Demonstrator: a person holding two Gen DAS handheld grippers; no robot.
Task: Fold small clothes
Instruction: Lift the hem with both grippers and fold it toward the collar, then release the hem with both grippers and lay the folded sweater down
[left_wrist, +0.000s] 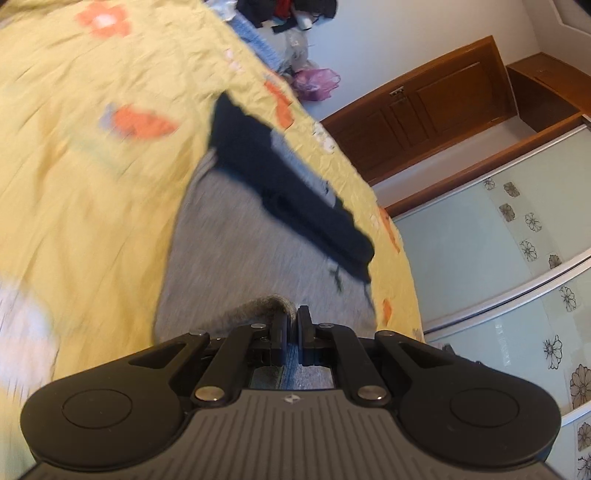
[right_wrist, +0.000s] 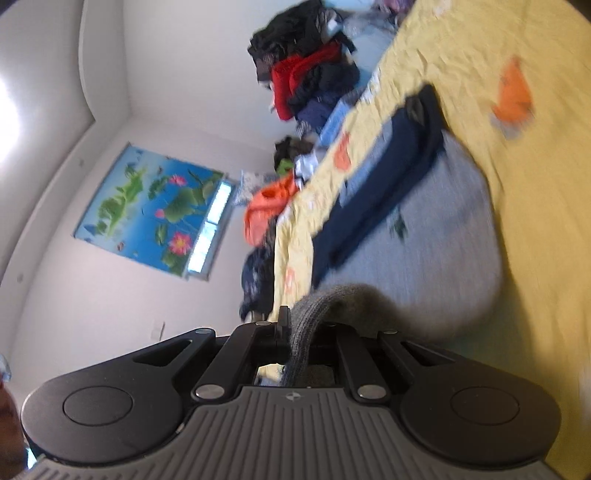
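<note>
- Left wrist view, far left: a yellow bedspread (left_wrist: 92, 184) printed with orange flowers covers the bed; much of it is blurred.
- Middle: a grey garment (left_wrist: 236, 243) lies spread on the bedspread, with a dark navy part (left_wrist: 280, 192) across its far end.
- Lower middle: the left tongs (left_wrist: 292, 325) are pressed together, pinching a ribbed grey edge of the garment, which bunches up just left of the tips.
- Right: a brown wooden door (left_wrist: 436, 107) and a sliding wardrobe (left_wrist: 498, 236) with pale flowered panels stand beyond the bed's edge.
- Right wrist view, left: a blue picture of lotus flowers (right_wrist: 155, 206) hangs on a white wall.
- Upper middle: a heap of clothes (right_wrist: 306, 74), black, red and navy, sits at the far end of the bed, with an orange piece (right_wrist: 269, 210) lower down by the bed's side.
- Lower middle: the right tongs (right_wrist: 295, 332) are closed on a ribbed grey fold of the same garment, which runs up between the tips.
- Right: the garment's grey body (right_wrist: 443, 229) stretches away over the yellow bedspread (right_wrist: 517, 277).
</note>
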